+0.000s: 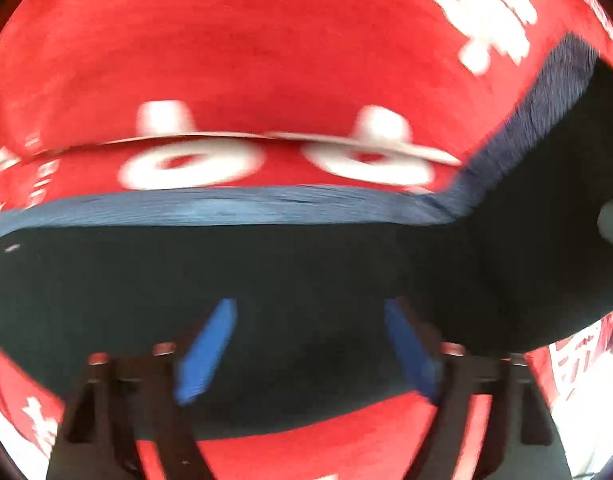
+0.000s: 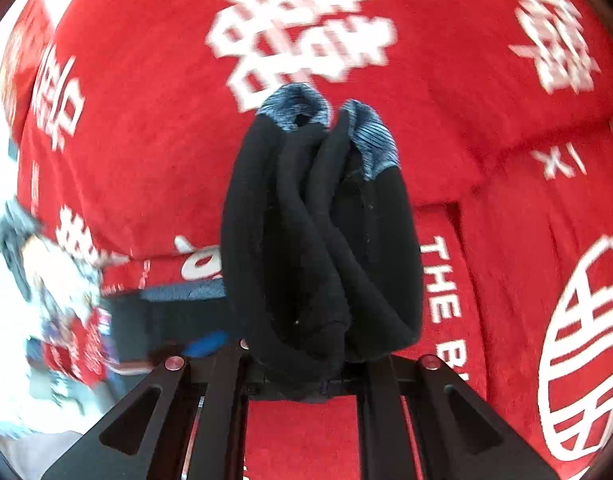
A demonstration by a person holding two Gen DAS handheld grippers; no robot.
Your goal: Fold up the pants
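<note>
Black pants (image 2: 322,248) hiding right gripper (image 2: 306,360) fingertips

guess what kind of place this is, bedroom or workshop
Probably a bedroom, not a workshop. The black pants are being folded over a soft red cover printed with white wedding-style characters, likely bedding. The right gripper holds the bunched pants; the left gripper hangs open over them.

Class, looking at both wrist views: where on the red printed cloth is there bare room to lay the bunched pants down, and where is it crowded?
Free: the red printed cloth beyond the blue waistband, and the stretch right of the bunched black pants. Crowded: under the left gripper, over spread black fabric, and the cluttered left edge of the right wrist view. The right gripper pinches the bundle.
</note>
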